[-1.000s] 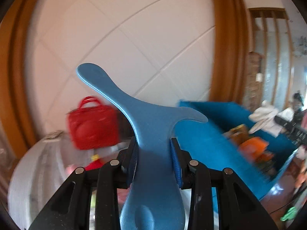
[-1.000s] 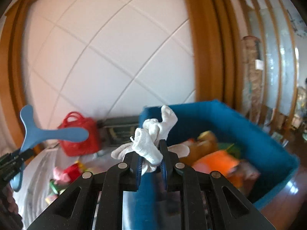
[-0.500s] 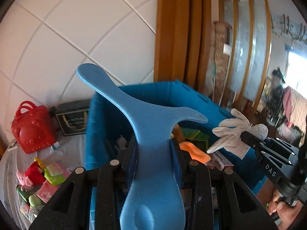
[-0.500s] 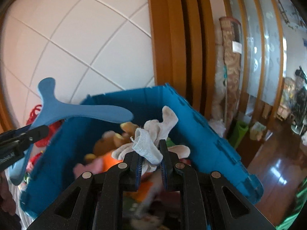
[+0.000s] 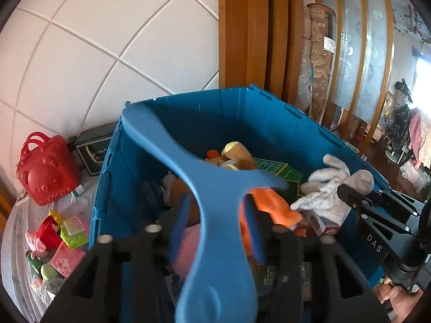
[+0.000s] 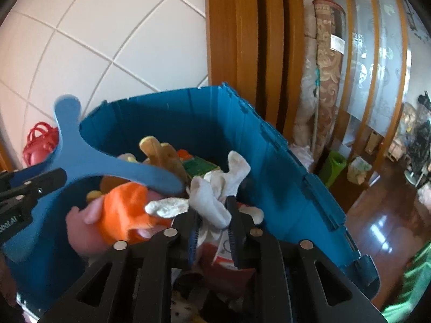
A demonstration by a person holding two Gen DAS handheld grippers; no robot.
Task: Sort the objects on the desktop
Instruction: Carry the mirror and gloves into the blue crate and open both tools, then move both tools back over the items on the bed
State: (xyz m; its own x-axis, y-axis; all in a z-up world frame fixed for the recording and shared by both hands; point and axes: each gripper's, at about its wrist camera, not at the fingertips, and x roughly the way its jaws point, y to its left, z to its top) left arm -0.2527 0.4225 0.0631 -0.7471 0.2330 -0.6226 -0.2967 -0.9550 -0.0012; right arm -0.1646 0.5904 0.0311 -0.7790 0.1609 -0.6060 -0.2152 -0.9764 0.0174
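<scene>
Both hand-held grippers hang over the open blue bin, and the step in hand reads as the drop: letting each carried thing fall in among the toys already there.

The left hand-held gripper has its jaws opening, and its own view shows clear gaps between the blue pads and the blue three-armed boomerang toy. The toy lies between the jaws but is no longer pinched; it looks blurred, so it is probably already slipping. One arm reaches toward 11 o'clock, over the bin's near-left rim. To do this well, keep the hand above the middle of the bin until the toy has gone, because that long arm could catch the rim and tip the toy out onto the table at 8 o'clock, where the red bag and small toys lie.

The right hand-held gripper is also opening, though narrowly, and the white glove sits bunched between its pads, seemingly touching them. Soft cloth clings, so widen further and give it time to drop onto the orange cloth at 9 o'clock

Keep the two hand-held grippers apart: the boomerang's tip is just beside the glove
</scene>
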